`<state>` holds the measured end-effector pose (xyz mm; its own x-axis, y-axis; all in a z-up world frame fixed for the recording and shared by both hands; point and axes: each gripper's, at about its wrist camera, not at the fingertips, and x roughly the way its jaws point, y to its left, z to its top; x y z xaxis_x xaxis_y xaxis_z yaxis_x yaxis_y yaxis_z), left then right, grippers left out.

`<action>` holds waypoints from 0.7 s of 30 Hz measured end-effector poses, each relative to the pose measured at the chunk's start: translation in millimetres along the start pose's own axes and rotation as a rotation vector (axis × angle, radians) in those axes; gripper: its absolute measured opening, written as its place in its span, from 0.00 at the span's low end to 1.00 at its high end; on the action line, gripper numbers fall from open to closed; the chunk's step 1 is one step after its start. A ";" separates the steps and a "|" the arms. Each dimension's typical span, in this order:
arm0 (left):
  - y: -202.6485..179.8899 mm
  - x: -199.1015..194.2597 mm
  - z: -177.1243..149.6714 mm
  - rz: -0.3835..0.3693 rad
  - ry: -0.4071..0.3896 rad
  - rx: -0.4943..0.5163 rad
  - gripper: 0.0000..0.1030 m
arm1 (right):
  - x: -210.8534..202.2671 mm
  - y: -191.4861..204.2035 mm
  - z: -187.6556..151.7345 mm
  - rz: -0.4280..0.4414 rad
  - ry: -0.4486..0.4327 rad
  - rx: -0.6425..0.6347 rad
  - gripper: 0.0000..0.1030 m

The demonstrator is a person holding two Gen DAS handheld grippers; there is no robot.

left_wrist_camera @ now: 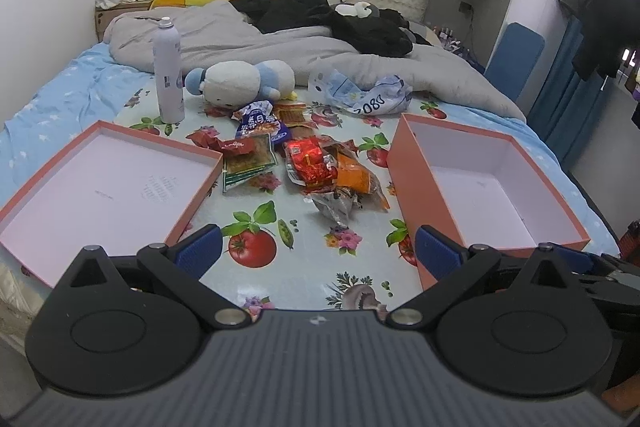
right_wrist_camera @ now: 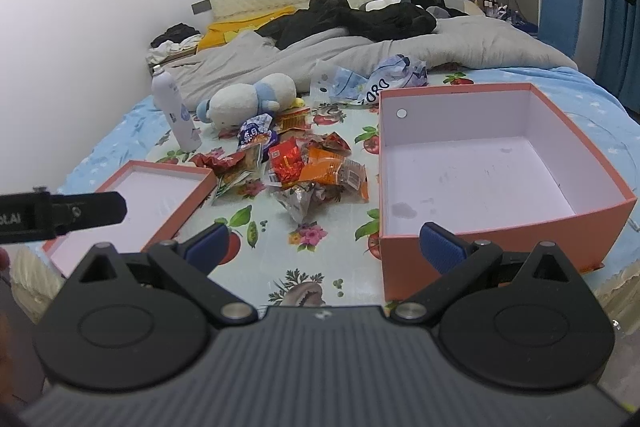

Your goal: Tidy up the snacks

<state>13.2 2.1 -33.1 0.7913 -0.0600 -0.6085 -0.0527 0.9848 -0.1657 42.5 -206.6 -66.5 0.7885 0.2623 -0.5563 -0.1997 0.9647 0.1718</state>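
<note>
- Your left gripper [left_wrist_camera: 318,251] hangs near the cloth's near edge, jaws apart, empty.
- Shallow lid [left_wrist_camera: 100,187] sits left, the snack pile [left_wrist_camera: 304,163] heaped centre between lid and box, within reach of either hand.
- Deep box [right_wrist_camera: 480,163] waits right, open for filling; your right gripper [right_wrist_camera: 324,247] is spread, holding nothing.
</note>
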 end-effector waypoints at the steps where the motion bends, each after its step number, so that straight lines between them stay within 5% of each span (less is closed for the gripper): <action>1: -0.2 -0.1 -0.3 -0.006 -0.008 -0.003 1.00 | 0.2 0.0 0.7 0.001 0.001 -0.005 1.00; 21: -6.3 15.0 -10.0 -0.045 0.030 0.013 1.00 | 5.0 -2.4 -4.8 -0.012 -0.007 -0.021 1.00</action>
<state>19.3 -6.6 -48.9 0.7742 -0.1091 -0.6235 -0.0091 0.9830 -0.1833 44.2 -207.5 -73.6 0.7950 0.2502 -0.5527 -0.2020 0.9682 0.1478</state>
